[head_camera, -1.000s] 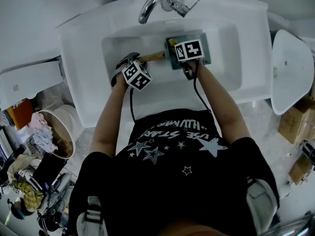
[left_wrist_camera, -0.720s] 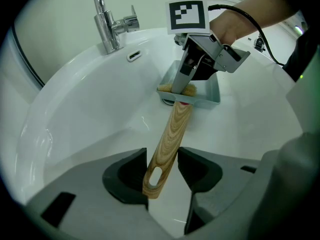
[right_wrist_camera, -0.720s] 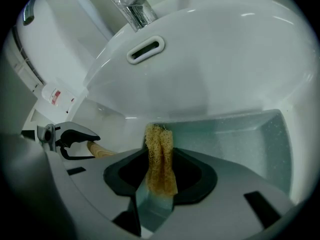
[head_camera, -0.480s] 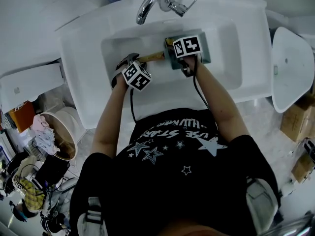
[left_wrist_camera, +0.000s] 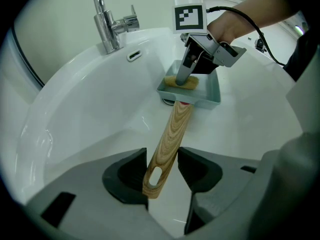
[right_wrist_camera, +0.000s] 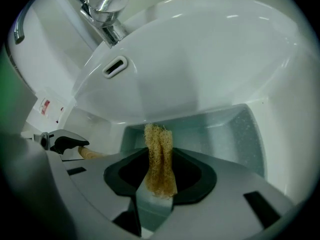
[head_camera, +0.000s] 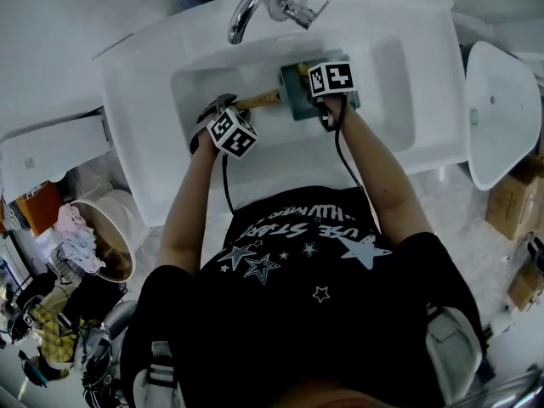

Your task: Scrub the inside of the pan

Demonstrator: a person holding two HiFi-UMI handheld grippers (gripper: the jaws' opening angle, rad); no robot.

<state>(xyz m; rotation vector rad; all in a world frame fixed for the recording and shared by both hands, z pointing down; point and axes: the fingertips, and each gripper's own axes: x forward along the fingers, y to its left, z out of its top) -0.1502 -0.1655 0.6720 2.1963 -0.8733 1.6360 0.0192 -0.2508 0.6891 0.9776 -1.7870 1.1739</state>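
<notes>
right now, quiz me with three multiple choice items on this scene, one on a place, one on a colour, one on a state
1. Where is the pan? A in the white sink B on a stove C on the floor
2. What colour is the scrubber in the right gripper? A blue B yellowish tan C black
3. What is the left gripper doing? A hanging empty B clamping a cup C jaws shut on the pan's wooden handle
Key: 1 A, the pan lies in the basin; 2 B, a tan fibrous pad shows between the right jaws; 3 C, the handle sits pinched between the left jaws.
</notes>
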